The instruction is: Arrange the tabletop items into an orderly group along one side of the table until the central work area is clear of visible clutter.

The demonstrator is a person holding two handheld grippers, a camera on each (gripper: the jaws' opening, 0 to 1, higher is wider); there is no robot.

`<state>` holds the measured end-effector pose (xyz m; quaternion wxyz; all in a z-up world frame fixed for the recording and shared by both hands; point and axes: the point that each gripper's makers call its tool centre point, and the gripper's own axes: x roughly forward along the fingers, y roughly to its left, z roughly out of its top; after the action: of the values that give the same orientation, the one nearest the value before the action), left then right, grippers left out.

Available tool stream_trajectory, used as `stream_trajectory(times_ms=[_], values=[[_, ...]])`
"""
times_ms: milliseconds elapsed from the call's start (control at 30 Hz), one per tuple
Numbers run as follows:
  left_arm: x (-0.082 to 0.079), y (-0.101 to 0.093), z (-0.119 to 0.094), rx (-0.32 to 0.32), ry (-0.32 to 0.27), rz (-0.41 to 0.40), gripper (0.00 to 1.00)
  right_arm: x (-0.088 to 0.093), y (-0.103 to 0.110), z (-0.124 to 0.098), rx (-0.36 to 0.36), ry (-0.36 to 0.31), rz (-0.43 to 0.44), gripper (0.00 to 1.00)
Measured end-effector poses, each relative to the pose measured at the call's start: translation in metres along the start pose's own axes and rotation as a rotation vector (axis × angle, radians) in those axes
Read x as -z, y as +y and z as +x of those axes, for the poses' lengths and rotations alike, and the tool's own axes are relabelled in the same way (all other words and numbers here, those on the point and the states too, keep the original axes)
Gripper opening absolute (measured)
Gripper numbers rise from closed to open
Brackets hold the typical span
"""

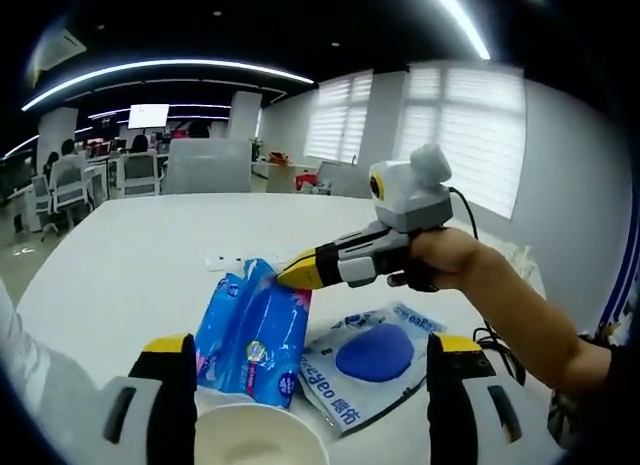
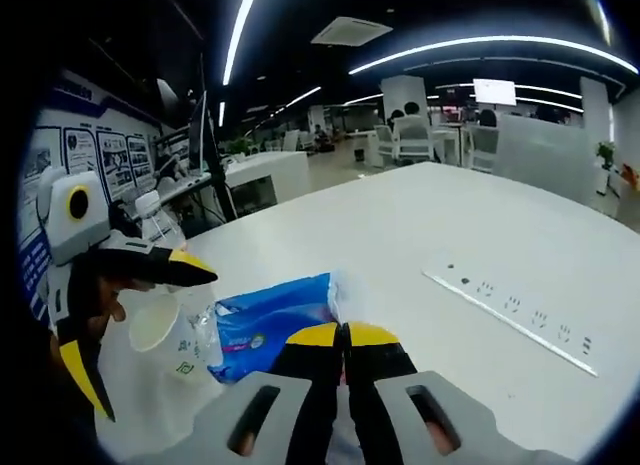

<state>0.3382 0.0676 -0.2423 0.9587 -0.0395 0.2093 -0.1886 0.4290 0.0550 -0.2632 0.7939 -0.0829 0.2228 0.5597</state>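
Note:
A blue tissue pack [image 1: 250, 330] lies on the white table [image 1: 150, 245] beside a flat clear packet with a blue oval [image 1: 372, 357]. A white paper cup [image 1: 255, 440] stands between the jaws of my left gripper [image 1: 312, 347], which is open around it without touching. My right gripper [image 1: 298, 273], held by a hand, comes in from the right and is shut on the top edge of the pack. In the right gripper view, my right gripper [image 2: 343, 335] pinches the blue pack [image 2: 265, 320]; my left gripper [image 2: 140, 325] gapes around the cup [image 2: 155, 320].
A long white power strip [image 2: 510, 310] lies across the table beyond the pack, seen as power strip [image 1: 225, 262] in the left gripper view. Office chairs [image 1: 205, 165] and desks stand behind the table. Wide bare tabletop stretches beyond the strip.

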Motion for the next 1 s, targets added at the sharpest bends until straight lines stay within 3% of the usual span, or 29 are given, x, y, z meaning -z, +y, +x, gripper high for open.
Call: stream_trajectory(times_ms=[133, 633, 1000], values=[[-0.012, 0.009, 0.005, 0.006, -0.003, 0.001, 0.94, -0.007, 0.000, -0.004, 0.008, -0.015, -0.010, 0.00], [0.001, -0.012, 0.001, 0.023, -0.005, -0.011, 0.92, -0.028, -0.003, -0.023, 0.044, -0.062, -0.028, 0.00], [0.008, -0.027, -0.005, 0.030, -0.026, -0.024, 0.91, -0.050, 0.009, -0.042, 0.064, -0.112, -0.062, 0.00]])
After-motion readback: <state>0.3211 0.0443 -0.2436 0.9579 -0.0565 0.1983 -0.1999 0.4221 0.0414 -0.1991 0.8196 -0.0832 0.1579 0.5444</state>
